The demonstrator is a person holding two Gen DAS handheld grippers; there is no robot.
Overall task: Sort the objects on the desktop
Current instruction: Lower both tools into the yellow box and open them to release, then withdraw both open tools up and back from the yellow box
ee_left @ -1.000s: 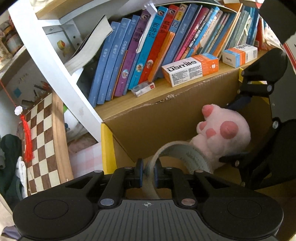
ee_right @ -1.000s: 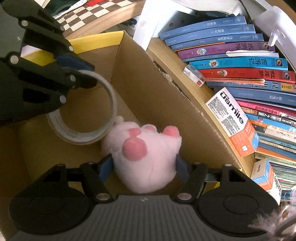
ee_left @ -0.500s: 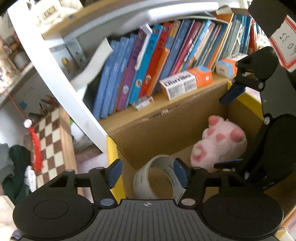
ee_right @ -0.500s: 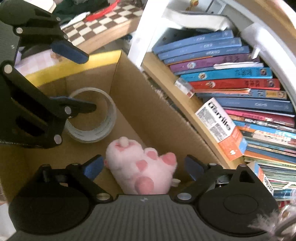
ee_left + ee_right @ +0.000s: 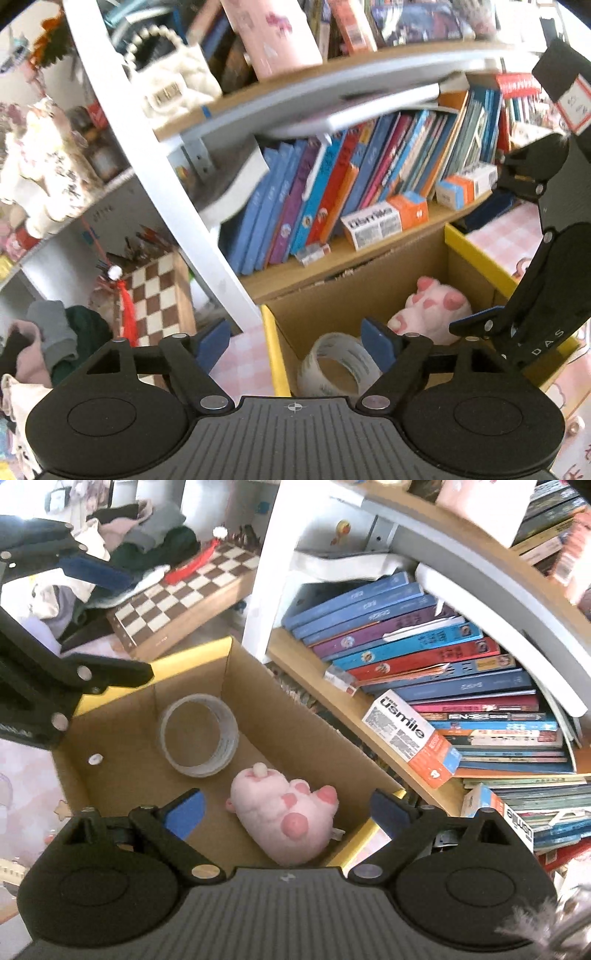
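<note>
Both grippers, left gripper [image 5: 295, 341] and right gripper [image 5: 286, 808], spread wide, empty; tape roll's [image 5: 199, 735] hollow only from right wrist.

Both wrist views look down along their fingers from above the box [image 5: 373, 280], facing the bookshelf [image 5: 332, 258]. The right view [image 5: 258, 716] sits nearly overhead. Both share the box, tape [image 5: 338, 363] [image 5: 199, 734], plush [image 5: 432, 310] [image 5: 284, 819] and books [image 5: 424, 657].

Your left gripper body covers the lower part of the tape roll [image 5: 338, 363]; the upper-shelf items [image 5: 280, 33] are motion-blurred; book spine titles [image 5: 424, 642] are too small to read.
</note>
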